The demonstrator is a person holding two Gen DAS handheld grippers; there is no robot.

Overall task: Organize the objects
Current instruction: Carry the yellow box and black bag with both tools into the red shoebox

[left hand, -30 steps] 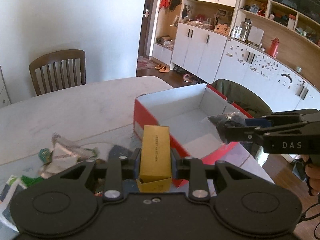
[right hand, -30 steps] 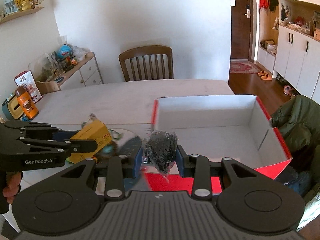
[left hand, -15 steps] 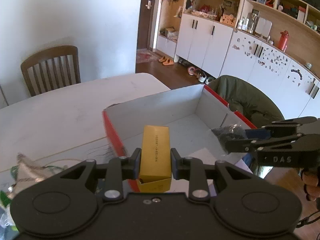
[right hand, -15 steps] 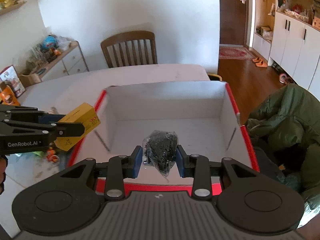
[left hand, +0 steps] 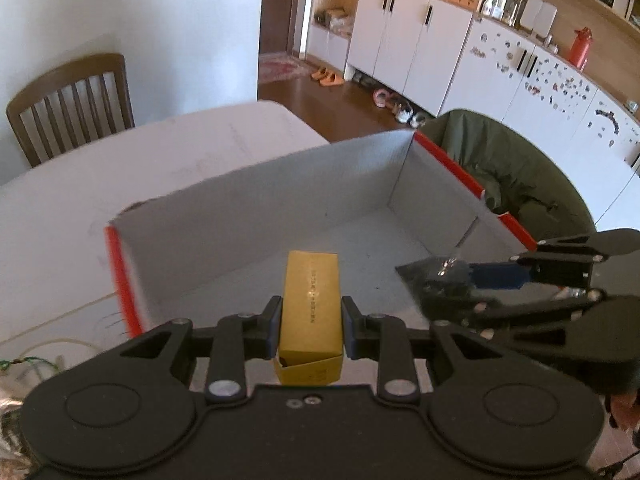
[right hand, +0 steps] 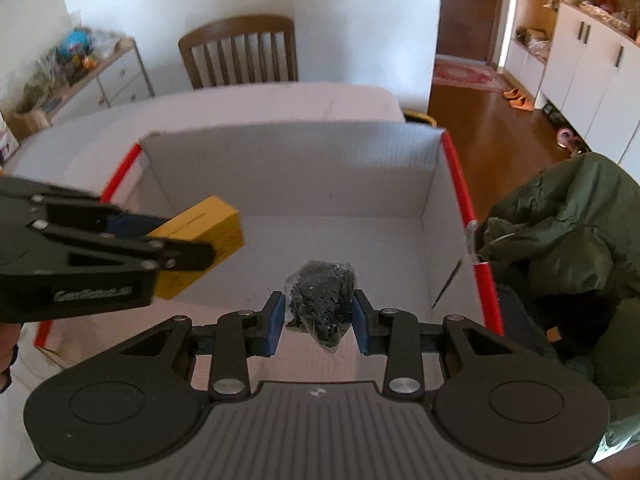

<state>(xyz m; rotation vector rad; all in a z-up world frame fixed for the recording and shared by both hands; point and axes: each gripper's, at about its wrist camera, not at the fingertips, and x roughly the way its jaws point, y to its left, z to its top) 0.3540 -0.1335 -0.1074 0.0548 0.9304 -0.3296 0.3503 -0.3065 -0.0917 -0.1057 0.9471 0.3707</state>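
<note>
My left gripper (left hand: 310, 330) is shut on a long yellow box (left hand: 311, 300), held above the near left part of an open red cardboard box (left hand: 256, 216) with white inner walls. In the right wrist view that yellow box (right hand: 208, 232) juts out over the carton's left side. My right gripper (right hand: 318, 328) is shut on a clear bag of black bits (right hand: 320, 304), also above the red cardboard box (right hand: 288, 176). From the left wrist view, the right gripper (left hand: 448, 280) hangs over the carton's right half with the bag of black bits (left hand: 434, 276).
The carton rests on a white table (left hand: 120, 168). A wooden chair (right hand: 240, 52) stands behind the table. A green jacket (right hand: 560, 232) is draped on a seat beside the carton's right wall. Wrappers (left hand: 16, 364) lie at the table's left. White cabinets (left hand: 420, 36) line the far wall.
Both grippers have moved forward and down over the open carton, each still holding its item. The yellow box went from beside the carton's left wall to above its inside.
</note>
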